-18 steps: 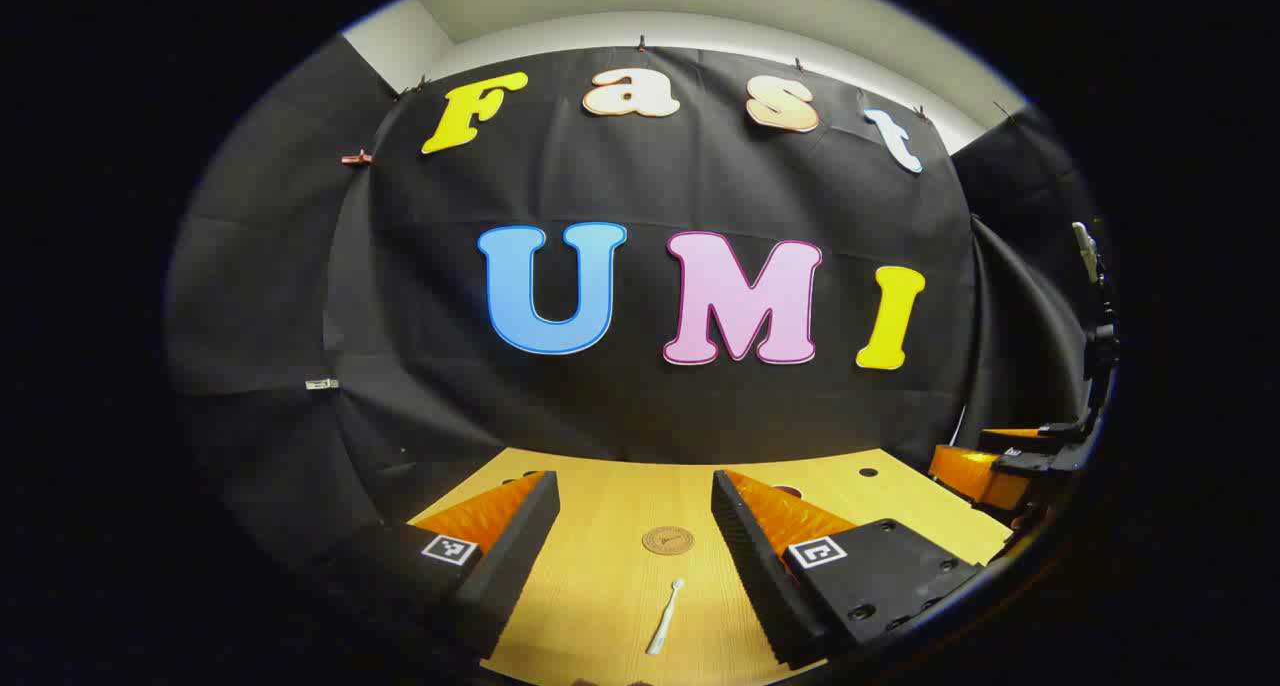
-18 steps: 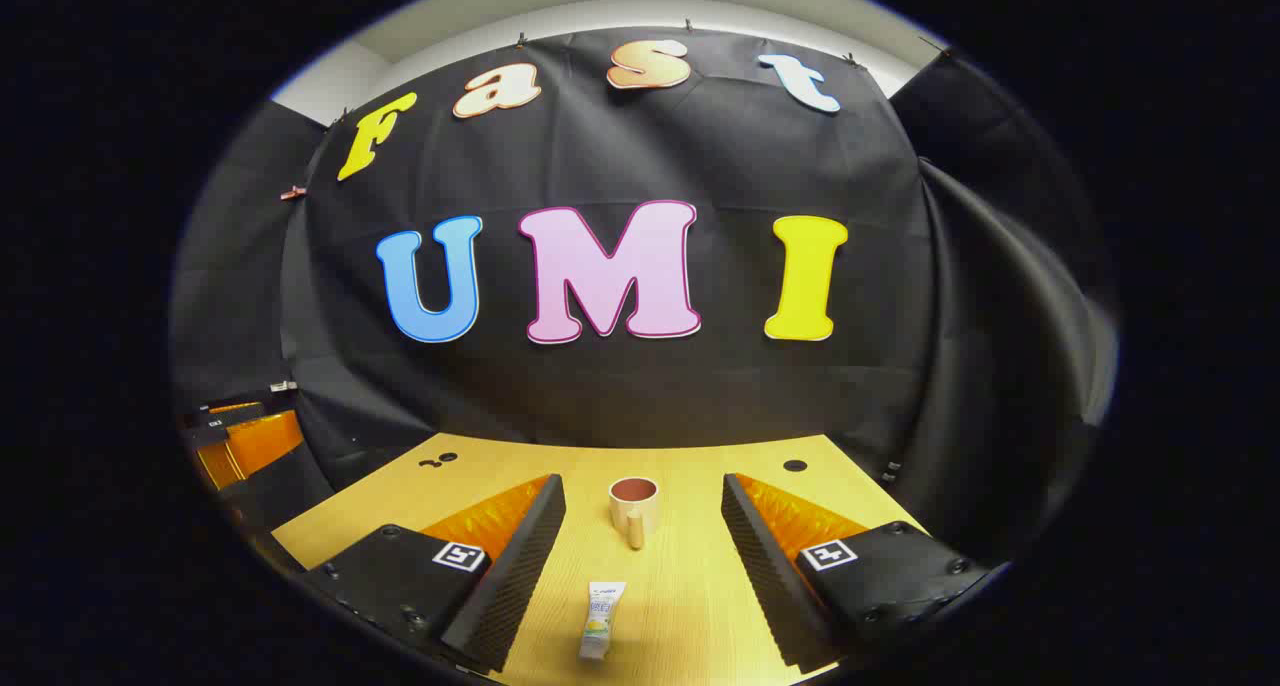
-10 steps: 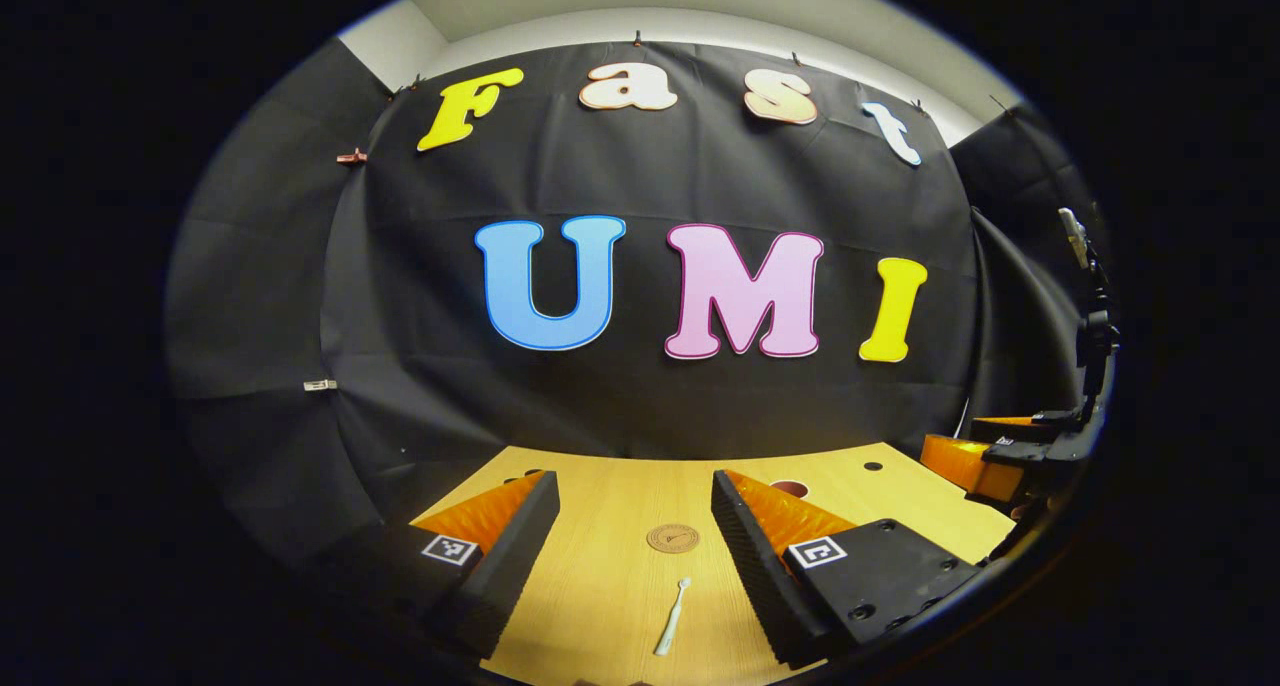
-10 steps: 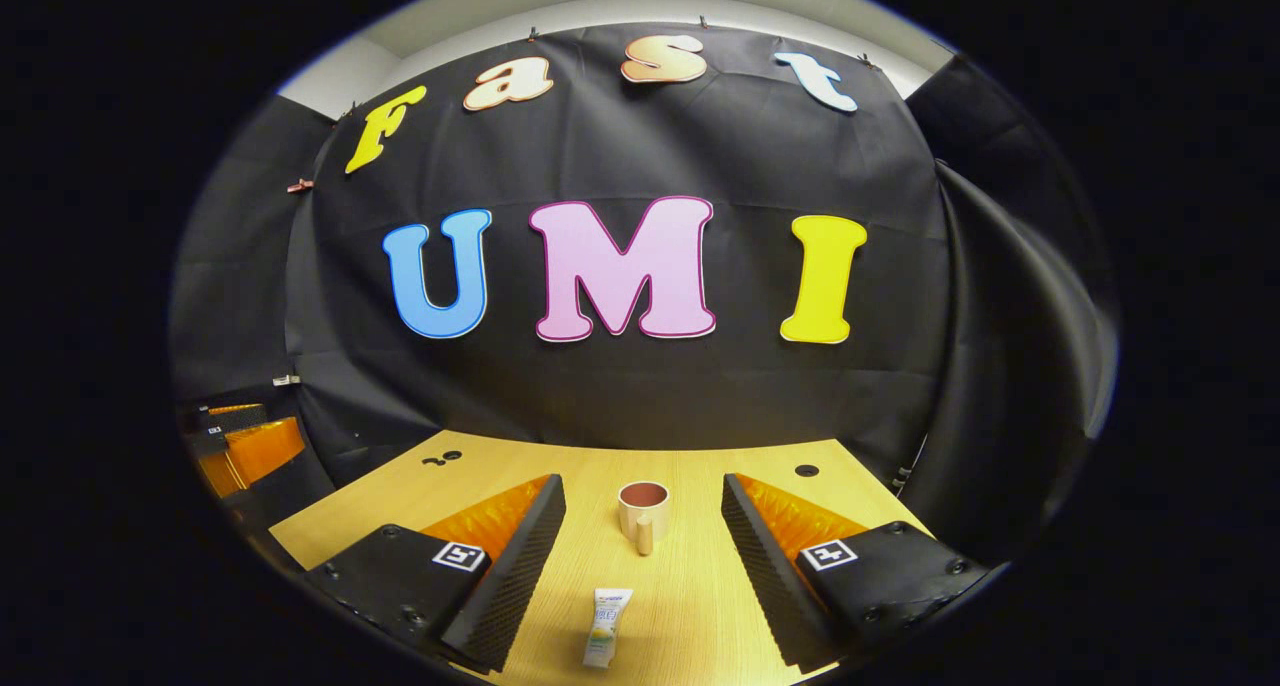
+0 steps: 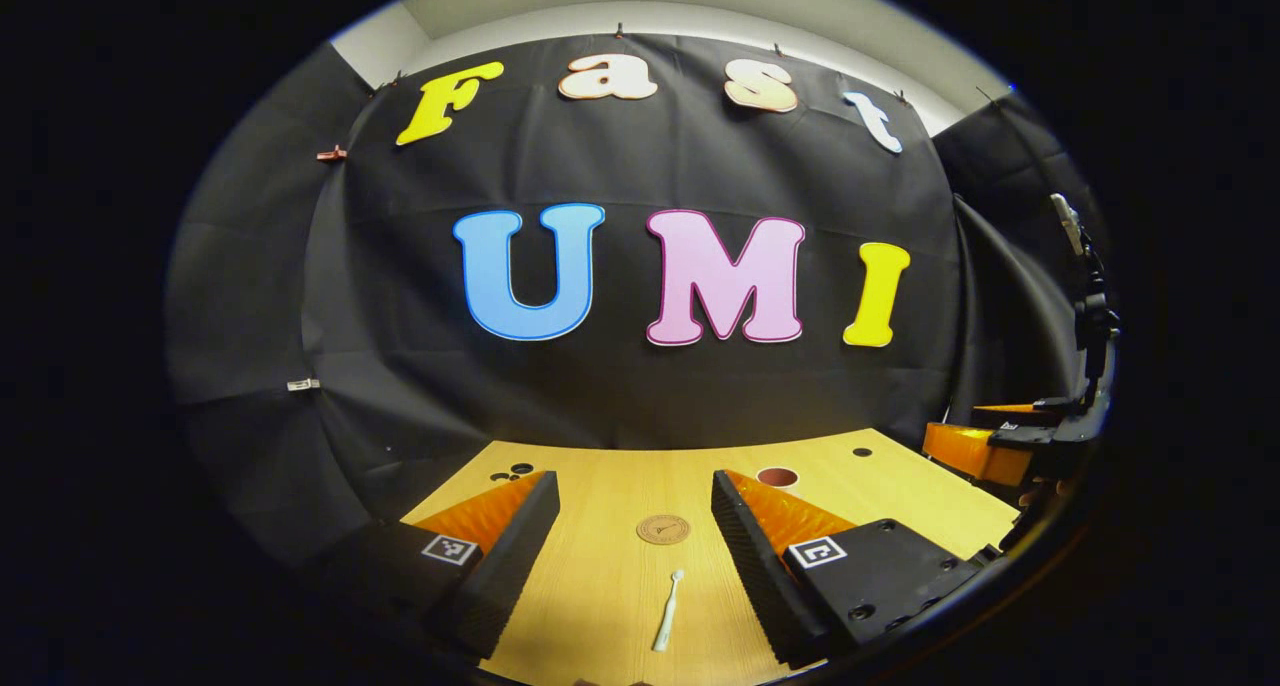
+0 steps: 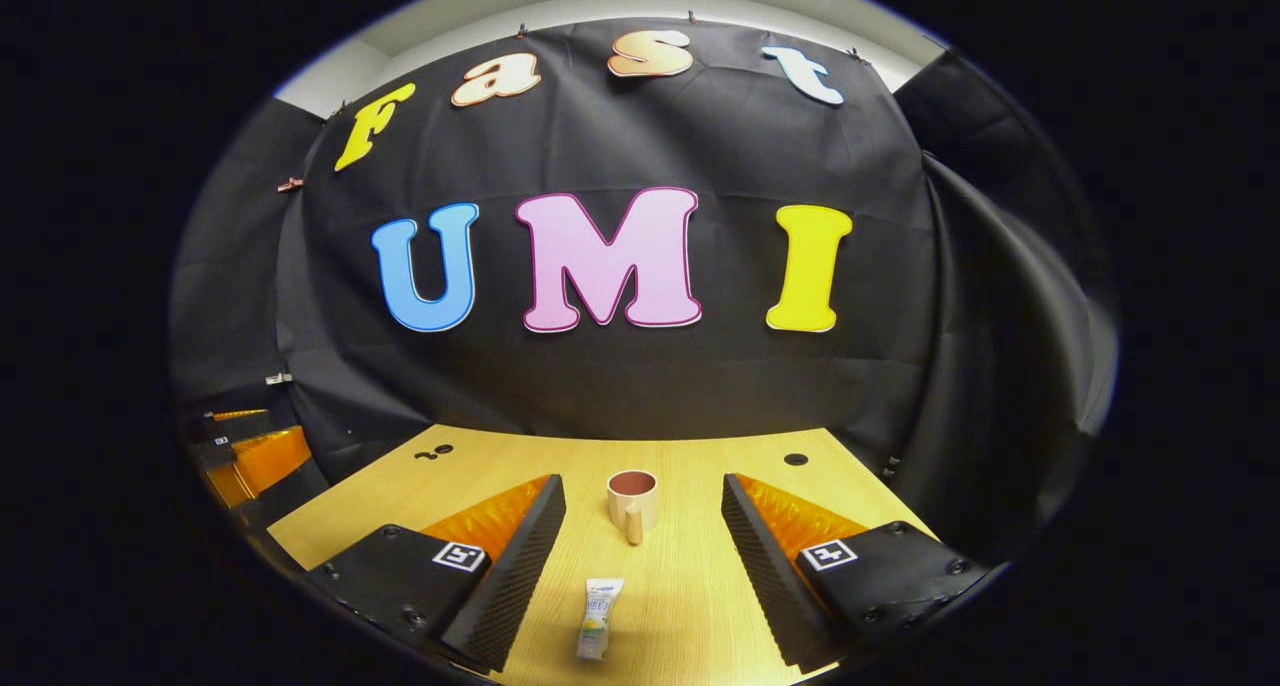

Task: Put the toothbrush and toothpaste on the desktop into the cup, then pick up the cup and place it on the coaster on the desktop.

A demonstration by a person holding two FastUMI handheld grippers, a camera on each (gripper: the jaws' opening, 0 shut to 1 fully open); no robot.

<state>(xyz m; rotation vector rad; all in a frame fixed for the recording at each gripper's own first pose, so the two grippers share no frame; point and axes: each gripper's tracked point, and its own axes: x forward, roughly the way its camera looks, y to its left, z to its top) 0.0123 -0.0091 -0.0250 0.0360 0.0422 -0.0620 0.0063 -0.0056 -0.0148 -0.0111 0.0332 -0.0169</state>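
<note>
In the left gripper view a white toothbrush point(image 5: 667, 610) lies on the wooden desktop point(image 5: 600, 586) between the fingers of my open left gripper point(image 5: 634, 556). Beyond it lies a round brown coaster point(image 5: 663, 529). The cup's rim point(image 5: 777, 477) peeks over the right finger. In the right gripper view a small toothpaste tube point(image 6: 598, 618) lies between the fingers of my open right gripper point(image 6: 642, 556). A cream cup point(image 6: 632, 501) with a dark red inside stands upright farther on, handle toward me. Both grippers hover above the desktop, holding nothing.
The other gripper point(image 5: 990, 446) hangs at the right edge of the left gripper view, and the left one point(image 6: 245, 446) at the left edge of the right gripper view. Small round holes point(image 6: 795, 459) mark the desktop near the black cloth wall.
Both views have shifted slightly: the left view has swung a little so the cup's rim shows past its right finger. The toothbrush, toothpaste and cup lie where they were.
</note>
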